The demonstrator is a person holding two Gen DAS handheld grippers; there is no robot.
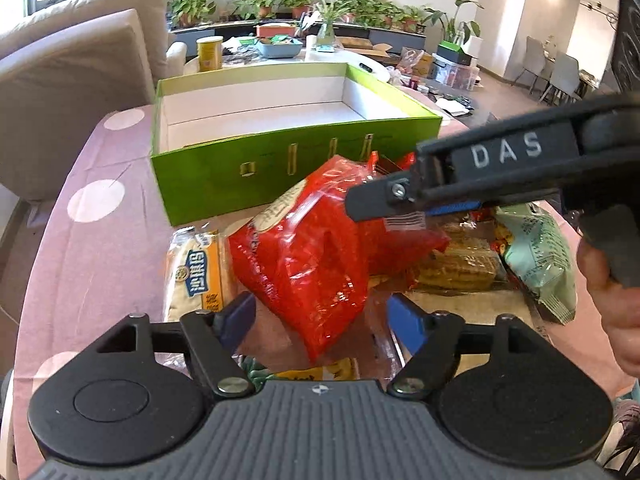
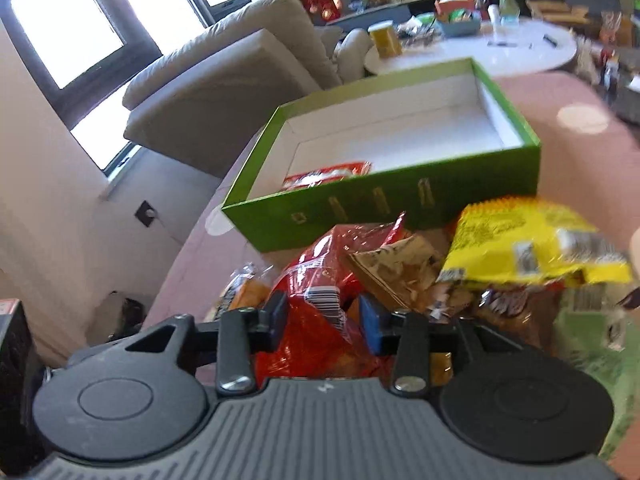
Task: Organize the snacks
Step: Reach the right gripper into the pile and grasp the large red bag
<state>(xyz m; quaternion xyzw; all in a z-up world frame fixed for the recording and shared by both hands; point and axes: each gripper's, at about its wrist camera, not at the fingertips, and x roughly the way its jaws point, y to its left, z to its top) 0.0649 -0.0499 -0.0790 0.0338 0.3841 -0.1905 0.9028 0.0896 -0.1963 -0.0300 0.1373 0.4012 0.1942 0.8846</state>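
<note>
Left gripper [image 1: 320, 316] angled down over red bag [image 1: 304, 256], jaws apart, pads not pressing it. Right gripper [image 2: 322, 320] reaches in from the right, tilted down, jaws apart either side of the same bag's barcode end; contact unclear. Snack pile sits just in front of green box [image 1: 224, 184]. Yellow packet [image 2: 532, 244] right of red bag. One red packet [image 2: 324, 174] inside the box.

1. The left wrist camera sits on its gripper [image 1: 320, 316], close above the snack pile, looking down and ahead.
2. The right wrist camera looks down from the right.
3. Both see the green box [image 1: 296, 168] [image 2: 380, 208] and red bag [image 1: 304, 256] [image 2: 320, 300].
</note>
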